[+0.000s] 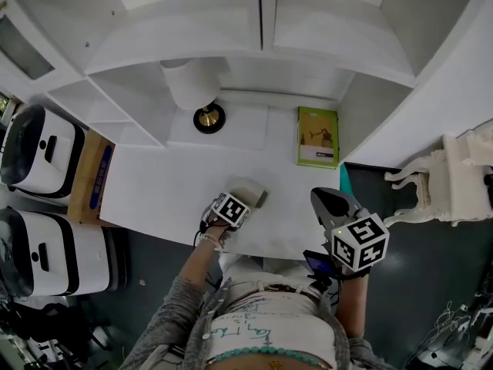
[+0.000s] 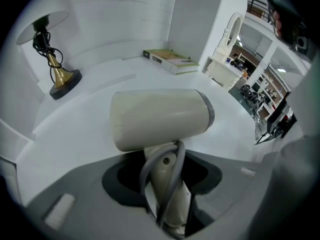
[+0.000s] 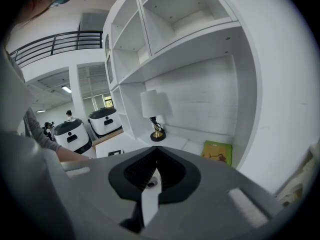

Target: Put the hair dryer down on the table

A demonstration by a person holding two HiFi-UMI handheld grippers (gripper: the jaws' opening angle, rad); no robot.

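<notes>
A cream hair dryer (image 2: 160,116) with a grey cord along its handle sits upright between the jaws of my left gripper (image 2: 166,181), which is shut on the handle. Its barrel lies level over the white table (image 2: 100,91); whether it touches the top I cannot tell. In the head view the hair dryer (image 1: 249,192) and left gripper (image 1: 235,205) are near the table's (image 1: 162,187) front edge. My right gripper (image 1: 322,200) hovers at the table's front right corner, and its jaws (image 3: 152,149) are shut with nothing in them.
A brass-footed lamp (image 1: 197,92) stands at the back of the table under white shelves (image 1: 254,29). A green book (image 1: 317,136) lies at the back right. Two white machines (image 1: 38,149) and a cardboard box (image 1: 91,172) flank the left; a white ornate chair (image 1: 454,176) stands right.
</notes>
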